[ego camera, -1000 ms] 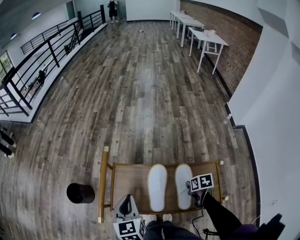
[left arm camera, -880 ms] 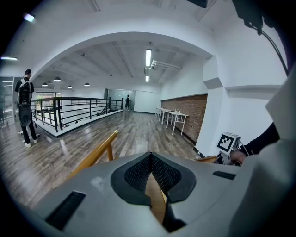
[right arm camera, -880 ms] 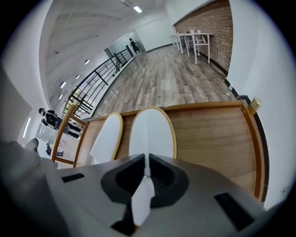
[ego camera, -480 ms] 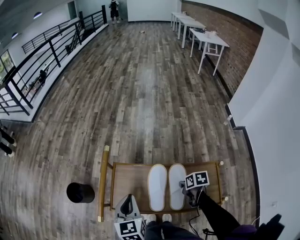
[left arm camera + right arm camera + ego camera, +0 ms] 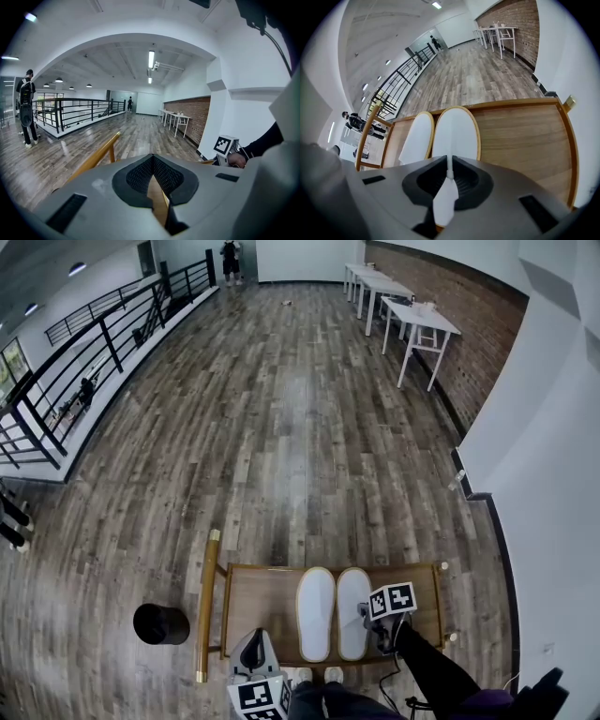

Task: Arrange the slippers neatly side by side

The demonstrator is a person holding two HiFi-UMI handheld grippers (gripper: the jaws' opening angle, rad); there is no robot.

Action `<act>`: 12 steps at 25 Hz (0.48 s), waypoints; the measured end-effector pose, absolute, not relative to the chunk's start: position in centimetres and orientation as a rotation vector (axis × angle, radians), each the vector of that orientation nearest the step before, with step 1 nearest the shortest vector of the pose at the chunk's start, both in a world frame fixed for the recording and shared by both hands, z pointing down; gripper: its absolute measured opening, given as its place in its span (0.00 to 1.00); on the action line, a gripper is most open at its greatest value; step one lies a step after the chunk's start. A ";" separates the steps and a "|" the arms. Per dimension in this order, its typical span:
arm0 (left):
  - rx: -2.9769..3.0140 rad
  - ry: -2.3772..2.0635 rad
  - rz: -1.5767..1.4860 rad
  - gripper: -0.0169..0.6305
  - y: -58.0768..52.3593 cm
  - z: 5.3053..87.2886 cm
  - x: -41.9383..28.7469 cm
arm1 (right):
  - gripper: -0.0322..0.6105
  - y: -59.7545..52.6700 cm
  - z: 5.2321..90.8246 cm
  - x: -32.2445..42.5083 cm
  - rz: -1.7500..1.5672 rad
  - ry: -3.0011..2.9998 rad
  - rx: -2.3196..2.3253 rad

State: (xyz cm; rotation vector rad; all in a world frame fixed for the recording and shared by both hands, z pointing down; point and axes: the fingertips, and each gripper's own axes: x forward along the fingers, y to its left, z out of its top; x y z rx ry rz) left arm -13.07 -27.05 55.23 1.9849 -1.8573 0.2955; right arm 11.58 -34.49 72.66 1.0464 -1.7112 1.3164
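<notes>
Slippers: the left slipper [image 5: 315, 613] and right slipper [image 5: 352, 607] lie side by side on the wooden table [image 5: 253, 601], edges touching, toes toward 12 o'clock.
Change: a second ago a gap showed between them. The right slipper has since slid toward 9 o'clock, up against its mate.
Right gripper [image 5: 449, 174]: at the right slipper's 4 o'clock, jaws narrow and pinching a fold of its white fabric.
Only in the right gripper view: that pinch. From the head, the marker cube [image 5: 394, 599] covers it.
Left gripper [image 5: 152, 161]: at the table's 7 o'clock, pads together at the tips, nothing between them.
Beyond: a black round object [image 5: 160, 625] sits on the floor at the table's 9 o'clock.
</notes>
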 end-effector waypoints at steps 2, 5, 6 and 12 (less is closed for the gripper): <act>1.989 -1.851 0.292 0.03 -27.0 55.3 -13.0 | 0.08 -34.3 72.7 11.4 1.339 -1.723 1.038; 1.989 -1.849 0.290 0.03 -27.0 55.4 -12.9 | 0.11 -34.1 72.5 11.3 1.351 -1.735 1.022; 1.990 -1.848 0.289 0.03 -27.0 55.3 -12.9 | 0.14 -34.1 72.5 11.3 1.352 -1.739 1.018; 2.001 -1.846 0.282 0.03 -27.2 54.9 -12.6 | 0.16 -34.1 71.1 12.3 1.331 -1.766 1.047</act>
